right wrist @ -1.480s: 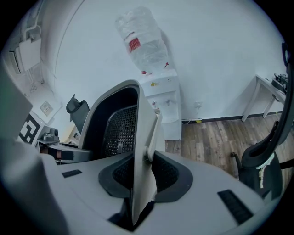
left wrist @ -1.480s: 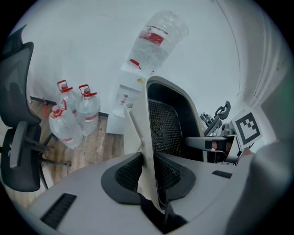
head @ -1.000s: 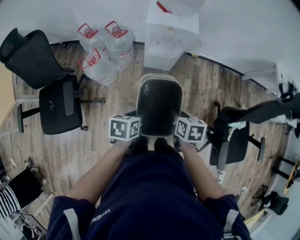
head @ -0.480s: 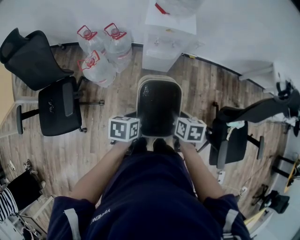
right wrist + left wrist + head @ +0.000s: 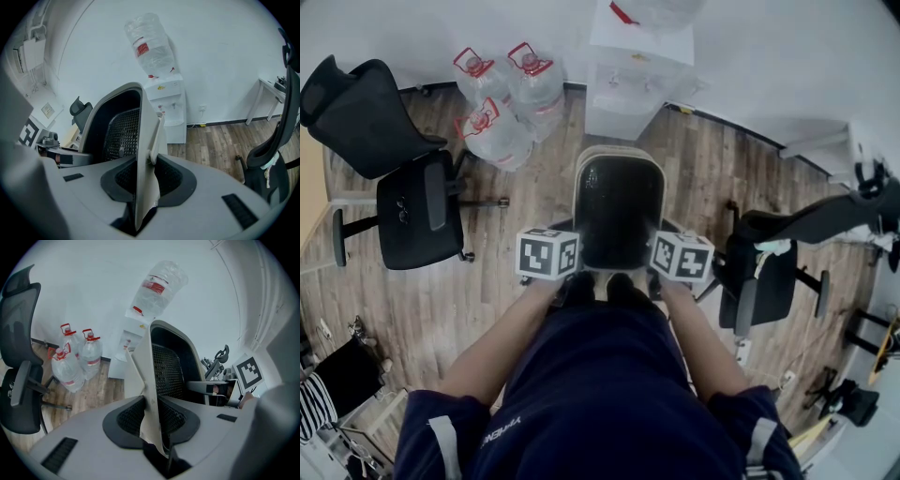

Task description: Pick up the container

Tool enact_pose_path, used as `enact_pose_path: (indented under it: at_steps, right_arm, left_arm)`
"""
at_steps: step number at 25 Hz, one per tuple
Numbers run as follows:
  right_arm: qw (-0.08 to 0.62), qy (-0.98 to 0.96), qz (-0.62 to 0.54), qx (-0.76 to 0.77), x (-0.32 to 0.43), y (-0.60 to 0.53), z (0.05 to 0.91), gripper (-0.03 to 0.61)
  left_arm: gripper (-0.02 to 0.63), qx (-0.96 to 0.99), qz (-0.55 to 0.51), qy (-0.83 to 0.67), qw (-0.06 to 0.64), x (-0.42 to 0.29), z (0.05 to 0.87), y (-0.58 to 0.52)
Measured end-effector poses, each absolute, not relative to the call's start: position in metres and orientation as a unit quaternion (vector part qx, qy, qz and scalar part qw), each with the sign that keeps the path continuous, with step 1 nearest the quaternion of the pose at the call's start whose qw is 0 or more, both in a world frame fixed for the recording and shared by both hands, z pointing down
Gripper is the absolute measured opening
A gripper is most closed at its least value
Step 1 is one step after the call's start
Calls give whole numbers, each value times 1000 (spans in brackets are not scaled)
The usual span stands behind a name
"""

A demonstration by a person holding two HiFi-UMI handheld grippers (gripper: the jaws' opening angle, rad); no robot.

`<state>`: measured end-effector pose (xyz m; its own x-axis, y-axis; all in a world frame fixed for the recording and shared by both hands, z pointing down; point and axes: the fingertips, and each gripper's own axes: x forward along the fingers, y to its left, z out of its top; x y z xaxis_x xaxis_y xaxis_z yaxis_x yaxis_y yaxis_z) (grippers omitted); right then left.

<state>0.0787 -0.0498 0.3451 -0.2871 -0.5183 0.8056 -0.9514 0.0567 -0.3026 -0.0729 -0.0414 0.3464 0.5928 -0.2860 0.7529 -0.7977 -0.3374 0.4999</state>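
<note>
The container (image 5: 619, 211) is a tall beige bin with a black mesh inside, held up in front of me above the wooden floor. My left gripper (image 5: 555, 259) is shut on its left wall, and the beige rim (image 5: 149, 380) runs between the dark pads (image 5: 123, 417). My right gripper (image 5: 675, 260) is shut on the opposite wall, with that rim (image 5: 146, 140) pinched between its pads (image 5: 174, 180). Each gripper's marker cube shows in the other gripper's view beyond the bin. My arms and torso hide the container's near end in the head view.
A white water dispenser (image 5: 633, 66) with an inverted bottle stands against the far wall. Three large water jugs (image 5: 502, 103) sit on the floor to its left. Black office chairs stand at left (image 5: 417, 211) and right (image 5: 769, 277).
</note>
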Motion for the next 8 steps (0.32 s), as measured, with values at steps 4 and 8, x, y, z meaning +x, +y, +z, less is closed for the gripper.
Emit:
enact_pose_path:
  at_steps: [4,8]
  right_arm:
    - [256,-682,423,539,79,-49,345,86]
    - [257,-681,423,539,80,-46,346,86]
  left_arm:
    - [98,764,285,-357,456,-75,348,-39]
    - [98,761,289,-358,457,-75,349,-35]
